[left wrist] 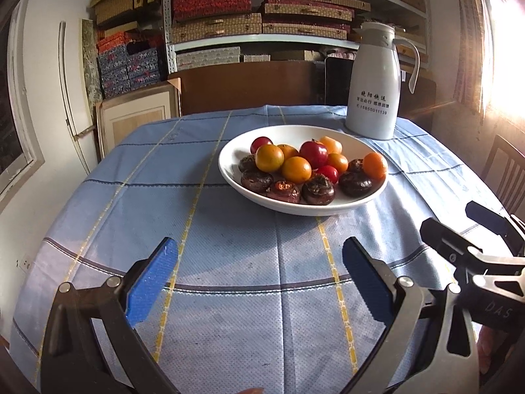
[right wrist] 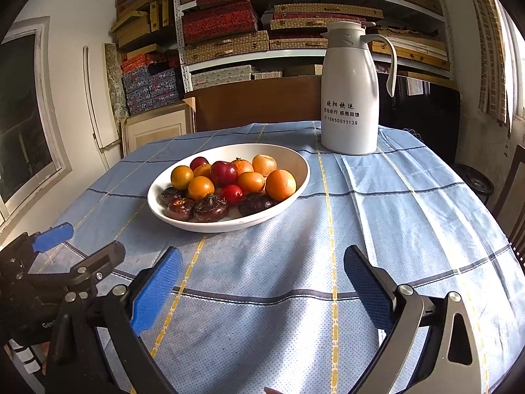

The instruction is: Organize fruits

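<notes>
A white bowl [left wrist: 229, 170] [right wrist: 295, 161] sits on the blue checked tablecloth. It holds several orange fruits [left wrist: 269, 157] [right wrist: 280, 184], red fruits [left wrist: 313, 154] [right wrist: 224, 173] and dark brown water chestnuts [left wrist: 318, 190] [right wrist: 211, 208]. My left gripper [left wrist: 261, 275] is open and empty, low over the cloth in front of the bowl. My right gripper [right wrist: 262, 282] is open and empty, in front and to the right of the bowl. The right gripper also shows in the left wrist view [left wrist: 459, 229], and the left gripper in the right wrist view [right wrist: 82, 243].
A white thermos jug [left wrist: 374, 82] [right wrist: 351, 88] stands at the table's far right, behind the bowl. Shelves of stacked boxes [left wrist: 249, 16] fill the back wall. A wooden chair [left wrist: 507, 170] stands at the right edge.
</notes>
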Demonstrator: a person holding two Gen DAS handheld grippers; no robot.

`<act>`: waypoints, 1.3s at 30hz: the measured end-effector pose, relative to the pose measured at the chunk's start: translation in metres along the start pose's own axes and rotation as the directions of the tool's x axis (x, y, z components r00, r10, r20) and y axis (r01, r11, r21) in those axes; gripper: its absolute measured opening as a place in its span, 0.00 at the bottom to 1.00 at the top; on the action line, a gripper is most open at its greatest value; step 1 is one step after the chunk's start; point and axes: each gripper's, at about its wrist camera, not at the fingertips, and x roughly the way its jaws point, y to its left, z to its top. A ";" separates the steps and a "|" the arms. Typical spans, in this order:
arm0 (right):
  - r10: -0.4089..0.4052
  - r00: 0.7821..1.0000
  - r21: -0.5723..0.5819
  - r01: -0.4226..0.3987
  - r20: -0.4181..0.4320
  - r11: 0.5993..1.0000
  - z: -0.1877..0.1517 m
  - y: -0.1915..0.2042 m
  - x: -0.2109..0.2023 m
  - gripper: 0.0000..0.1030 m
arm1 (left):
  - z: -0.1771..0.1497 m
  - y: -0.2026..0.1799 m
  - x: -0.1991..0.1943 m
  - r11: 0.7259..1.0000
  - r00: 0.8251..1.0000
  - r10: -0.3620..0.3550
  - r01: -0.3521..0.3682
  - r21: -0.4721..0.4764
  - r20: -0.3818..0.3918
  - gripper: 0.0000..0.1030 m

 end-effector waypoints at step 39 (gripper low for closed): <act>-0.001 1.000 -0.003 0.001 0.002 1.000 -0.001 0.000 -0.001 0.97 | 0.000 0.001 0.000 1.000 1.000 0.002 -0.002 0.003 0.012 0.96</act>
